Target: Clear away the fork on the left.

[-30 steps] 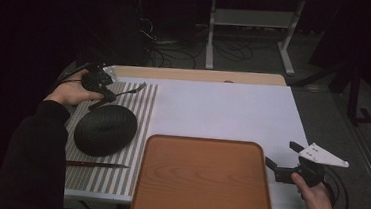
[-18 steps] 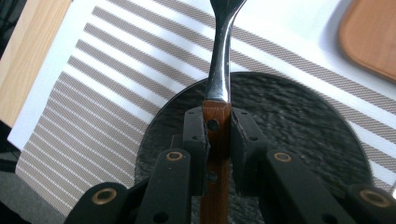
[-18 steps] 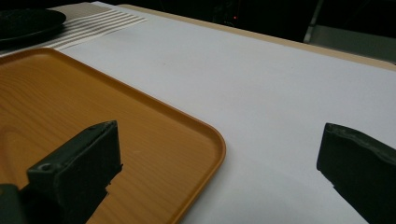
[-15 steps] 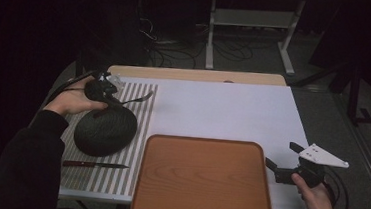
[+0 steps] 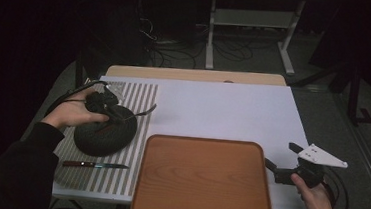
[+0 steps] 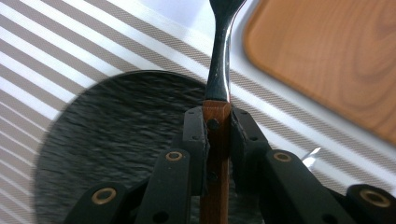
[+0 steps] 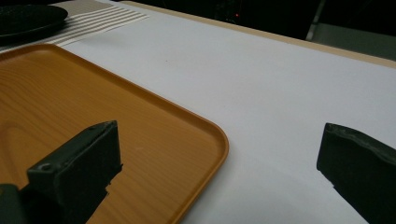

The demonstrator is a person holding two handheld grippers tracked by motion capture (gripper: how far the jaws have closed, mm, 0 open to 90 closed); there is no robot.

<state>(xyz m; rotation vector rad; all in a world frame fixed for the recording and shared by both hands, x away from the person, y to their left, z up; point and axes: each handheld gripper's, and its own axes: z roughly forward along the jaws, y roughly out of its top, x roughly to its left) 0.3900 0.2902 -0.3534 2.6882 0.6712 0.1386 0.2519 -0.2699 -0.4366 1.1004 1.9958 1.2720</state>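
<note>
Left hand-held gripper (image 5: 117,113) has slid toward the tray since the earlier frame, now over the black plate (image 5: 102,135) — jaws clamped on a fork's (image 6: 218,70) wooden handle, tines out past the plate's rim. Right hand-held gripper (image 5: 284,162) unmoved, jaws apart beside the wooden tray (image 5: 202,181). Knife (image 5: 96,165) on striped mat (image 5: 141,101).

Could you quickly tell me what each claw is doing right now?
Left claw: closed on the fork by its wooden handle.
Right claw: open, holding nothing.
</note>
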